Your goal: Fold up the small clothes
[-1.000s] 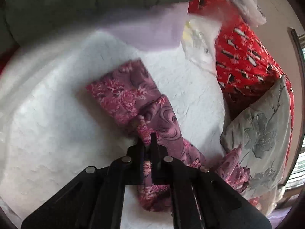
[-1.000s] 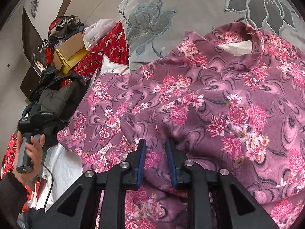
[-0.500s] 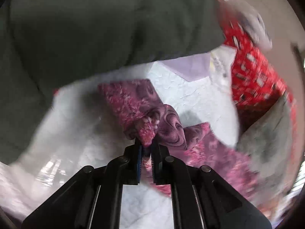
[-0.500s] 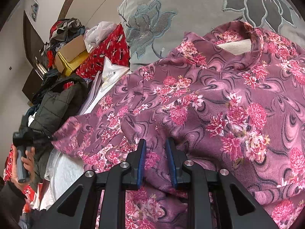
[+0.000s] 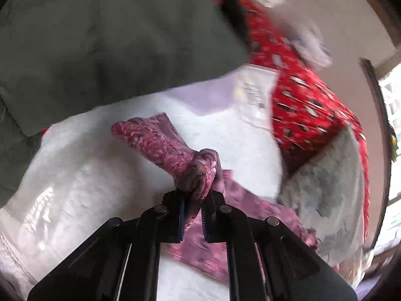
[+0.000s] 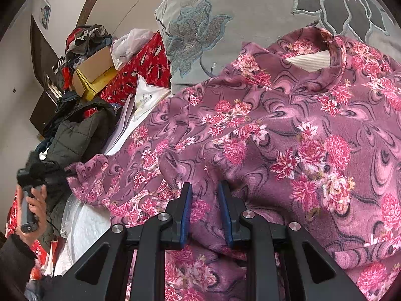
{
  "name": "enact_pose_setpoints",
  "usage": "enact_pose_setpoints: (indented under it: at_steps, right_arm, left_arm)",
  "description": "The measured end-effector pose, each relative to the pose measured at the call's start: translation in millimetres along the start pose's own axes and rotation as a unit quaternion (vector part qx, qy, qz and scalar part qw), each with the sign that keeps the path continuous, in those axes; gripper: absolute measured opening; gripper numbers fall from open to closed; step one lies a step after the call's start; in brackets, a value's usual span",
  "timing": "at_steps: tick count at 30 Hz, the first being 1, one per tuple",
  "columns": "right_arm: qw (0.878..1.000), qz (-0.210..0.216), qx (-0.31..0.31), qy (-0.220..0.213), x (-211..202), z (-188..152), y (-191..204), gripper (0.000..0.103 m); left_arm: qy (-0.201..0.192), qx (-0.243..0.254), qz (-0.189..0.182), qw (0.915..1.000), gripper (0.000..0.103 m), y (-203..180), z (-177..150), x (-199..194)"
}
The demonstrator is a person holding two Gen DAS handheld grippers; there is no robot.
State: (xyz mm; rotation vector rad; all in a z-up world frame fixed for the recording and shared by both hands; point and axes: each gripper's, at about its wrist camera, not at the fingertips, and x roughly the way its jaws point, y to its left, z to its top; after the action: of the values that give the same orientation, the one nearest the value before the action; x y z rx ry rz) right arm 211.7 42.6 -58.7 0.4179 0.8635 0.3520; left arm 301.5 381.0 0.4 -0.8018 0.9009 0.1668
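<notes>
A purple top with pink flowers (image 6: 288, 135) lies spread on the white bed cover, collar toward the grey pillow. My right gripper (image 6: 204, 190) is shut on a fold of the top's body fabric near its lower middle. My left gripper (image 5: 194, 195) is shut on the sleeve (image 5: 160, 143) and holds it lifted above the white cover (image 5: 87, 188). The sleeve end hangs out past the fingers toward the far left. In the right wrist view the left gripper's handle and the hand on it (image 6: 30, 200) show at the far left, with the sleeve (image 6: 100, 175) stretched toward them.
A grey flowered pillow (image 6: 250, 25) lies behind the collar. A dark green padded jacket (image 5: 112, 37) lies at the far side of the cover. A red patterned bundle (image 5: 300, 100), papers (image 6: 147, 97) and a cardboard box (image 6: 95, 72) lie at the bed's edge.
My left gripper has lifted the sleeve and carried it in toward the top's body, so the sleeve bunches at the fingers. The right gripper has held still on its fold.
</notes>
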Motion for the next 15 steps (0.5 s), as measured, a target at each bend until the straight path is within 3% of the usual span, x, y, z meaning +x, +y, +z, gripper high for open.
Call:
enact_pose_setpoints:
  at_steps: [7,10,12,15]
  right_arm:
    - [0.998,-0.008,0.015,0.055,-5.5,16.0,2.9,0.023]
    - [0.998,-0.024,-0.004,0.059,-26.0,23.7,-0.9,0.03]
    - [0.997,-0.055,-0.027,0.054,-42.8,28.2,-8.9,0.037]
    - [0.988,-0.131,-0.063,0.059,-65.3,32.9,-31.6,0.038]
  left_arm:
    - [0.004,0.071,-0.048,0.9963,0.007,-80.7,-26.8,-23.0]
    - [0.013,0.095,-0.061,0.9935,0.007,-110.8,-41.0,-22.8]
    - [0.024,0.106,-0.073,0.9914,0.007,-129.8,-52.5,-19.6]
    - [0.037,0.124,-0.078,0.9885,0.007,-153.3,-70.8,-16.0]
